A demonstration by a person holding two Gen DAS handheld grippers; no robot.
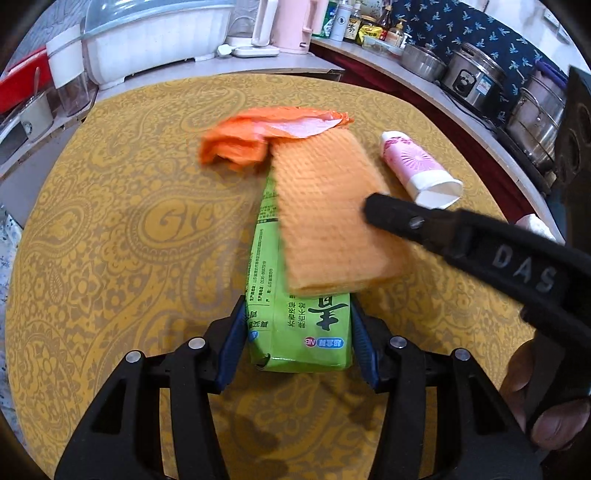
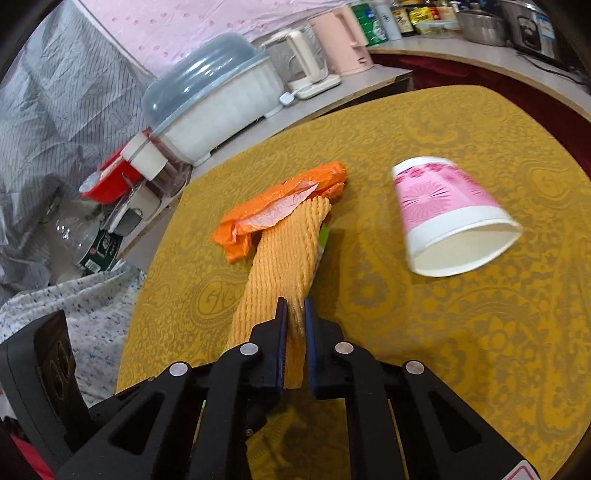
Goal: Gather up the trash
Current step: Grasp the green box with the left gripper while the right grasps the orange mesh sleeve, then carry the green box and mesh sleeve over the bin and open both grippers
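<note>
Yellow bench (image 1: 110, 221): right tongs (image 2: 295, 314) pinch the soft, light foam net (image 2: 284, 251) at its near end; left tongs (image 1: 299, 332) squeeze the crinkly green packet (image 1: 299, 332).

Two fisheye views, one mounted behind each set of tongs, both angled steeply down over the yellow patterned table (image 1: 110, 229). Left wrist view sits close above the near table edge, facing toward the back counter (image 1: 258, 64); its own left tongs (image 1: 299, 332) fill the bottom, and the right tongs (image 1: 373, 210) reach in from the right side. Right wrist view sits close as well, facing across the table toward the back-left corner, its tongs (image 2: 295, 306) low at centre. Both views share the orange foam net (image 1: 328, 214), orange plastic bag (image 1: 236, 144), pink paper cup (image 1: 421, 170), white covered tub (image 1: 159, 40) and pink kettle (image 1: 295, 22).
</note>
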